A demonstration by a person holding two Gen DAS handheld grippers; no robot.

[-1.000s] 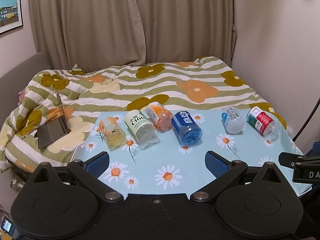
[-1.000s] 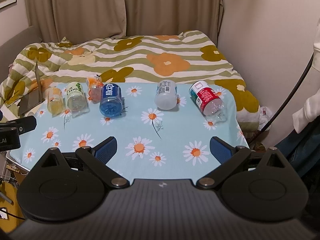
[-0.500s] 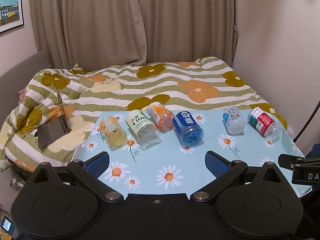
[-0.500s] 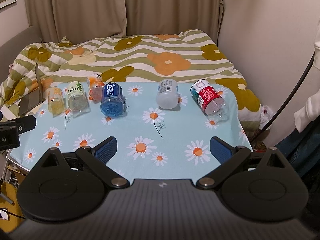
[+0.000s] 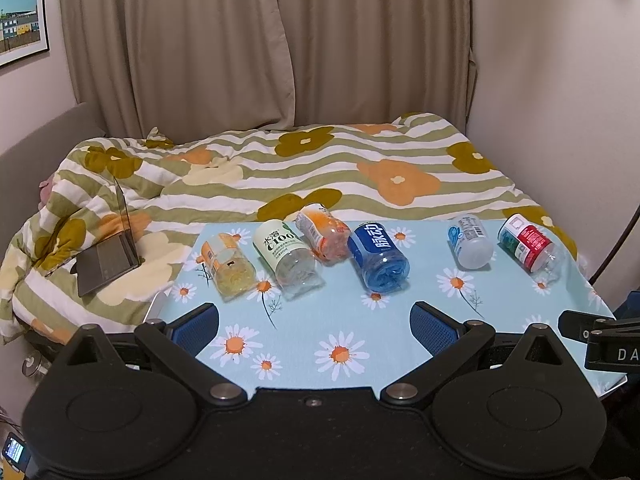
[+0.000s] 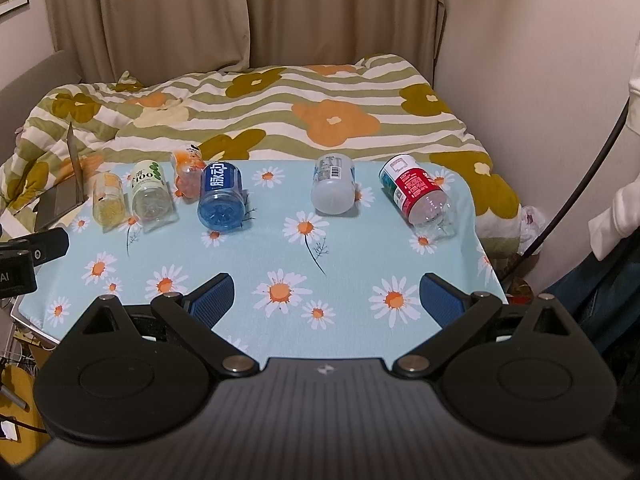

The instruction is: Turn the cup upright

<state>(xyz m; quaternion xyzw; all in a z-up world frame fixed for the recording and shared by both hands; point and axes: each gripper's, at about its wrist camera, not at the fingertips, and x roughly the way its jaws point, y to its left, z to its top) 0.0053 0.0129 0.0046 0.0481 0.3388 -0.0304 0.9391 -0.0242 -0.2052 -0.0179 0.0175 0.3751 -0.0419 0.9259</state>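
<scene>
- Cut-bottle cups lying on their sides: six — yellow, green-and-white, orange, blue, frosted white, red.
- Daisy-print table: one.
- Laptop: one.
- Framed picture: one.

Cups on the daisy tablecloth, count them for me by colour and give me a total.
Yellow cup: 1
Green-and-white cup: 1
Orange cup: 1
Blue cup: 1
Frosted white cup: 1
Red-label cup: 1
Total: 6, all lying on their sides.
</scene>
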